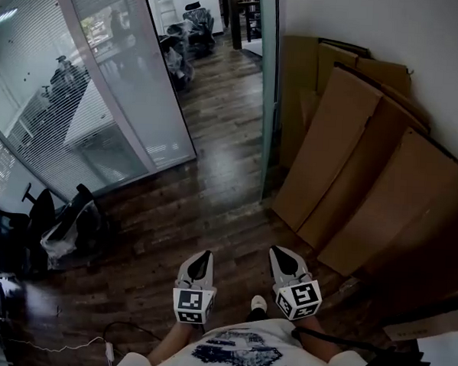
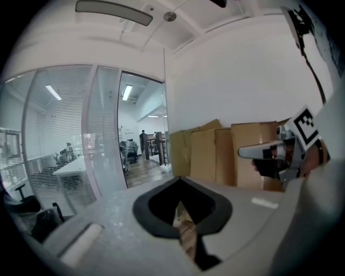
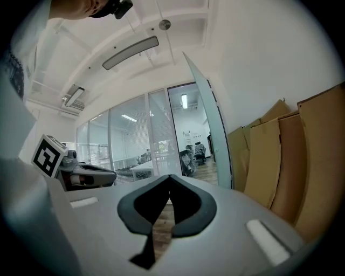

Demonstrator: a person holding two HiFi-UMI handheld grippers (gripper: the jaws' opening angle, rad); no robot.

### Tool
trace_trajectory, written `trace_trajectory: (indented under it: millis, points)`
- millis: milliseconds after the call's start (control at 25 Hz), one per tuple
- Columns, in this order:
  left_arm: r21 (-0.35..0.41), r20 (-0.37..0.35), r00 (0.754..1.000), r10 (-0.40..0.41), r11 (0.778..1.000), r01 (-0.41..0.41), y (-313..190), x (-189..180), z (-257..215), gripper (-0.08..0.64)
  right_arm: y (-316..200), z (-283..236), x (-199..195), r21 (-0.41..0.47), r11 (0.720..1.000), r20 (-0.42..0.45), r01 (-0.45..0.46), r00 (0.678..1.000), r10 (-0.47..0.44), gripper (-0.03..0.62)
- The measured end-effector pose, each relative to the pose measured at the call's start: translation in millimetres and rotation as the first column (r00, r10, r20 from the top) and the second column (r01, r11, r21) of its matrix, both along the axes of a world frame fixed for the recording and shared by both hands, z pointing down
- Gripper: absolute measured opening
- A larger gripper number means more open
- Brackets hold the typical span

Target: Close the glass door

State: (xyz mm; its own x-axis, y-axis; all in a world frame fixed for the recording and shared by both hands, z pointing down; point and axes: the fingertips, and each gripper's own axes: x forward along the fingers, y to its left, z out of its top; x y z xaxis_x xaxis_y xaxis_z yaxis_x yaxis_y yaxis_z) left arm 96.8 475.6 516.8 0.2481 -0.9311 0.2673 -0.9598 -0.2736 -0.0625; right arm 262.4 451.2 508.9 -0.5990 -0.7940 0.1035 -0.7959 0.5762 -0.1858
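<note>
Head view dim w/ dark corners; other 2 bright, fisheye-warped edges

1. Two tools are counted: the left tool (image 1: pixel 203 255) and the right tool (image 1: pixel 280 253).
2. One glass door (image 1: pixel 270 104) is recorded.
3. Cardboard sheets (image 1: pixel 334 153): at least five are counted; the overlap prevents an exact figure.
4. Office chairs (image 1: pixel 8 239): two are noted at lower left in the head view, and two more, wrapped, beyond the glass door.
5. One white cable (image 1: pixel 59 347) is recorded.
</note>
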Motion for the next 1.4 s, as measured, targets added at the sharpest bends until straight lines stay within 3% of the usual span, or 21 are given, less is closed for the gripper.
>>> trace_trajectory:
  millis: [320,680,1000,1240,1400]
  points:
    - [-0.003,-0.023,0.999,-0.039,0.999,0.039,-56.5,17.2,-6.0,0.003,-49.8,5.7,13.7,-0.013,0.999,-0.002,0.046,0.999,-0.046,0.008]
    - [0.000,0.000,0.995,-0.099,0.995,0.099,-80.7,16.7,-7.3,0.003,-80.9,11.1,22.5,-0.020,0.996,0.020,0.087,0.996,-0.086,0.008]
    - [-0.009,0.007,0.996,-0.090,0.996,0.090,-100.9,10.1,2.0,0.003,-105.5,23.5,23.1,-0.037,0.997,0.032,0.065,0.997,-0.063,0.008]
    - [-0.029,-0.038,0.996,-0.083,0.996,0.082,-130.0,5.3,11.9,0.003,-125.8,25.3,22.8,-0.037,0.998,0.016,0.047,0.999,-0.047,0.008]
    - [-0.015,-0.020,0.998,-0.051,0.999,0.051,-153.2,9.9,7.1,0.003,-147.2,26.2,24.6,-0.046,0.999,0.005,0.027,1.000,-0.027,0.008]
